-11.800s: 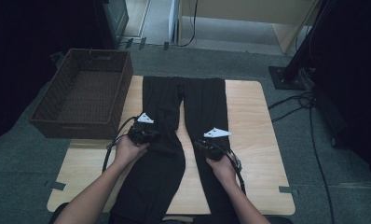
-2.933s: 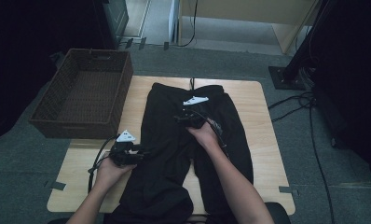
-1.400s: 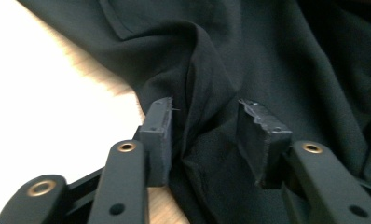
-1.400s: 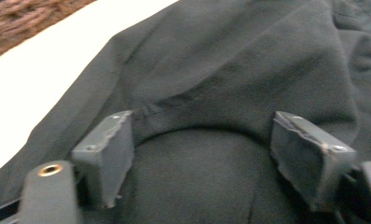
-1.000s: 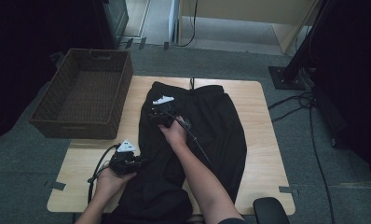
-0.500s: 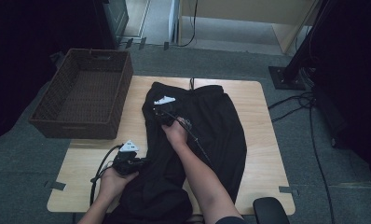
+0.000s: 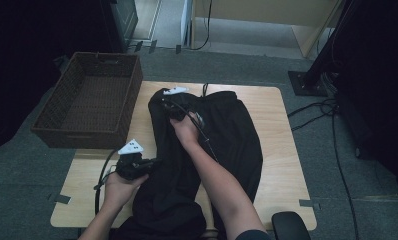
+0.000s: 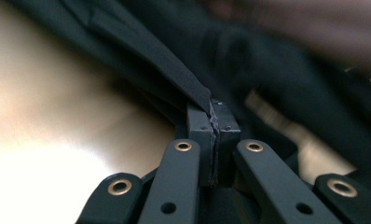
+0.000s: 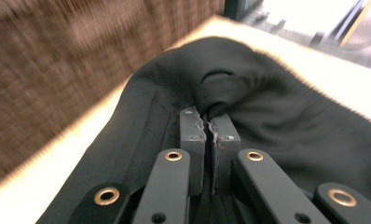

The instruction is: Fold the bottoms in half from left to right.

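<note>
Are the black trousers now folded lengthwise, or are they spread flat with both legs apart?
Folded lengthwise. The black trousers form one dark band on the table, with no gap between legs; the right gripper grips cloth at the far left edge.

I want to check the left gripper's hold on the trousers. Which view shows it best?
The left gripper view: the left gripper has its jaws shut on a fold of the black trousers. The high view shows it at the trousers' left edge, jaws hidden.
</note>
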Available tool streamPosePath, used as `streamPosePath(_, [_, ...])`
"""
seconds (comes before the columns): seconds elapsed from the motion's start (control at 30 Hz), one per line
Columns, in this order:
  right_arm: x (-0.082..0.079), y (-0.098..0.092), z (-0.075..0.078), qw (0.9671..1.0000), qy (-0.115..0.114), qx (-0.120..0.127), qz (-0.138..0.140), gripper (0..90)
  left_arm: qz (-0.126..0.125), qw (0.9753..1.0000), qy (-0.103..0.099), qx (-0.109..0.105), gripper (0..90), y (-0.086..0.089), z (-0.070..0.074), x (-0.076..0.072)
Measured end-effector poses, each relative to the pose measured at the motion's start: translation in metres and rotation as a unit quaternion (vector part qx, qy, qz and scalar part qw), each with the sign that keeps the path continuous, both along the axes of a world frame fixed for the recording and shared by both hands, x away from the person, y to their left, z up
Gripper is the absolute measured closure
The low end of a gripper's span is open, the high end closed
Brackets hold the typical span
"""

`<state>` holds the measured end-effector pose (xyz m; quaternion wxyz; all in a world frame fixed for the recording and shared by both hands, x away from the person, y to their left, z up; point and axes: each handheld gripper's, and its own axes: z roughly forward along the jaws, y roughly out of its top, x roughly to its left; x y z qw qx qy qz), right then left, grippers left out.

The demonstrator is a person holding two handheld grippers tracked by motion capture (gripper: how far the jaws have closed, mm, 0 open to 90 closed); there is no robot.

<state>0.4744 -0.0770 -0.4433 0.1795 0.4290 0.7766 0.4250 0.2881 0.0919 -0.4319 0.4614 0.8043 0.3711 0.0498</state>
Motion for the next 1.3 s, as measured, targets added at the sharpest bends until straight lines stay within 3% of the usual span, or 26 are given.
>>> streamPosePath(0.07, [-0.002, -0.004, 0.03, 0.9996, -0.017, 0.021, 0.003, 86.5, -0.009, 0.9994, -0.032, -0.008, 90.0, -0.004, 0.027, -0.004])
streamPosePath(0.1, [-0.008, -0.014, 0.054, 0.9976, -0.029, 0.062, 0.006, 86.3, -0.017, 0.9989, -0.044, -0.009, 90.0, -0.009, 0.036, -0.005])
streamPosePath(0.17, [-0.011, -0.023, 0.065, 0.9973, -0.049, 0.053, 0.009, 86.2, -0.027, 0.9982, -0.053, -0.009, 90.0, -0.02, 0.042, -0.007])
streamPosePath(0.2, [-0.011, -0.03, 0.066, 0.9978, -0.049, 0.043, 0.01, 86.0, -0.033, 0.9983, -0.045, -0.014, 90.0, -0.035, 0.038, -0.006])
streamPosePath(0.27, [-0.01, -0.038, 0.067, 0.9982, -0.039, 0.045, 0.009, 85.9, -0.037, 0.9982, -0.045, -0.015, 90.0, -0.043, 0.037, -0.006])
streamPosePath(0.33, [-0.009, -0.068, 0.066, 0.9975, -0.02, 0.068, -0.002, 85.5, -0.052, 0.9973, -0.046, -0.024, 90.0, -0.061, 0.038, -0.004])
streamPosePath(0.37, [-0.009, -0.068, 0.066, 0.9975, -0.02, 0.068, -0.002, 85.5, -0.058, 0.9969, -0.048, -0.023, 90.0, -0.07, 0.039, -0.003])
streamPosePath(0.4, [-0.012, -0.09, 0.065, 0.9976, -0.025, 0.064, -0.012, 85.4, -0.076, 0.9958, -0.046, -0.022, 90.0, -0.09, 0.04, 0.002])
streamPosePath(0.43, [-0.012, -0.09, 0.065, 0.9976, -0.025, 0.064, -0.012, 85.4, -0.076, 0.9958, -0.046, -0.022, 89.9, -0.09, 0.04, 0.002])
streamPosePath(0.53, [-0.014, -0.117, 0.058, 0.9976, -0.027, 0.055, -0.032, 85.4, -0.099, 0.9942, -0.04, -0.018, 89.8, -0.122, 0.034, 0.012])
streamPosePath(0.57, [-0.014, -0.139, 0.045, 0.9975, -0.023, 0.047, -0.048, 84.6, -0.105, 0.9938, -0.033, -0.015, 89.6, -0.13, 0.029, 0.015])
streamPosePath(0.63, [-0.012, -0.154, 0.033, 0.9971, -0.017, 0.042, -0.062, 83.2, -0.115, 0.9933, -0.011, 0.003, 89.3, -0.148, 0.011, 0.025])
streamPosePath(0.67, [-0.011, -0.163, 0.024, 0.9969, -0.014, 0.037, -0.069, 81.6, -0.115, 0.9933, -0.011, 0.003, 89.1, -0.148, 0.011, 0.025])
streamPosePath(0.73, [-0.009, -0.171, 0.016, 0.9966, -0.009, 0.029, -0.076, 79.4, -0.118, 0.9929, 0.001, 0.013, 88.6, -0.157, -0.004, 0.029])
streamPosePath(0.77, [-0.006, -0.187, -0.005, 0.9952, -0.005, 0.016, -0.096, 72.0, -0.118, 0.9927, 0.009, 0.021, 82.1, -0.162, -0.012, 0.032])
streamPosePath(0.8, [-0.005, -0.192, -0.012, 0.9948, 0.0, 0.015, -0.101, 69.6, -0.118, 0.9927, 0.014, 0.023, 78.0, -0.163, -0.017, 0.035])
streamPosePath(0.83, [-0.004, -0.198, -0.019, 0.9939, 0.012, 0.016, -0.109, 66.8, -0.124, 0.9911, 0.038, 0.031, 74.1, -0.164, -0.025, 0.041])
streamPosePath(0.9, [-0.004, -0.203, -0.025, 0.9927, 0.019, 0.017, -0.118, 63.5, -0.124, 0.9909, 0.039, 0.036, 71.0, -0.163, -0.027, 0.044])
streamPosePath(0.93, [-0.007, -0.211, -0.032, 0.9915, 0.036, 0.023, -0.123, 61.1, -0.118, 0.9918, 0.037, 0.033, 67.8, -0.159, -0.026, 0.048])
streamPosePath(1.17, [-0.021, -0.212, -0.026, 0.9926, 0.023, 0.002, -0.119, 60.6, -0.102, 0.9934, 0.036, 0.039, 65.3, -0.138, -0.019, 0.064])
streamPosePath(1.3, [-0.031, -0.203, -0.017, 0.9943, 0.017, -0.013, -0.104, 60.7, -0.092, 0.9942, 0.019, 0.051, 65.6, -0.126, -0.013, 0.078])
